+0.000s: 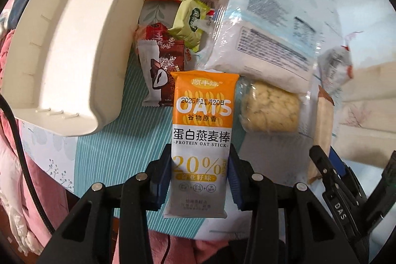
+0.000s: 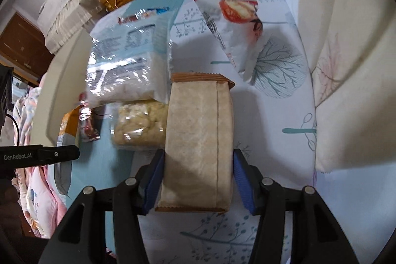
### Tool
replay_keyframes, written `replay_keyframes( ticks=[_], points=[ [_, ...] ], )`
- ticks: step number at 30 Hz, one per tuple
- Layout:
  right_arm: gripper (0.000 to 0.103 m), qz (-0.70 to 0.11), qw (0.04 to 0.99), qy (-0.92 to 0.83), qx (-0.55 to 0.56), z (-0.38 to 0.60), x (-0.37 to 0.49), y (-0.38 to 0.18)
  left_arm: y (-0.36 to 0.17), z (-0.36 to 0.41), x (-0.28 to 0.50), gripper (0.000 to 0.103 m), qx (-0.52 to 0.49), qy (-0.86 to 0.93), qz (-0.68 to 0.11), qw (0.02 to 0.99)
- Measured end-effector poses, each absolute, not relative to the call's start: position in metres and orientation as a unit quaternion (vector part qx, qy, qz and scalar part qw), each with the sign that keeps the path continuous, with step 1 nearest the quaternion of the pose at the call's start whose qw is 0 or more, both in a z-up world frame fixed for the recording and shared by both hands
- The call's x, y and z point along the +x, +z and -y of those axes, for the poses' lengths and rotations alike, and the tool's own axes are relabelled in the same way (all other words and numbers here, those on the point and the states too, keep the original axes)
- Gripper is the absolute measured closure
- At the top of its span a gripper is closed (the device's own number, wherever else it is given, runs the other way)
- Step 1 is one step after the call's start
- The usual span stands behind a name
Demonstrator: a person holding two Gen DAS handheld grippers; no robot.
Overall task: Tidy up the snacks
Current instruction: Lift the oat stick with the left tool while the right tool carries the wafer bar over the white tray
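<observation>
Snacks lie heaped on the table beside the white bin; my left claw grips the oat stick, my right claw clamps the brown packet, so next, I judge, each goes into the bin.

Surface: a bed covered by a sheet with teal stripes and a leaf print. Resting on it: a white plastic bin at left; beside it, a pile of wrapped snacks, including a red chocolate packet, a green packet, 2 clear-wrapped rice cakes, and a large clear bag.
</observation>
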State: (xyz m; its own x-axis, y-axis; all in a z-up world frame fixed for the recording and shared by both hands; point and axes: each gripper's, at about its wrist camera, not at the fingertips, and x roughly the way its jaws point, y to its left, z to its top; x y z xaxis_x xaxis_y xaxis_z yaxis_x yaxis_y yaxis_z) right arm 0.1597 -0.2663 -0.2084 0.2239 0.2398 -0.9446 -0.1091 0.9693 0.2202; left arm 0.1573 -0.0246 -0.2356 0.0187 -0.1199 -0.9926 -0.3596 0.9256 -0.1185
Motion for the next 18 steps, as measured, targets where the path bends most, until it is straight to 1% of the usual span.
replay_keyframes(
  ticks=[5, 11, 18],
  points=[
    [0.049, -0.591, 0.797, 0.108, 0.059, 0.259, 0.153, -0.184, -0.205, 0.017, 0.148, 0.064, -0.171, 0.051, -0.681, 0.71],
    [0.049, -0.558, 0.821, 0.098, 0.07, 0.24, 0.147, -0.155, -0.159, 0.013, 0.127, 0.064, -0.146, -0.006, -0.653, 0.744],
    [0.049, -0.523, 0.843, 0.081, 0.098, 0.199, 0.131, -0.132, -0.12, -0.004, 0.114, 0.064, -0.114, -0.061, -0.619, 0.775]
  ],
)
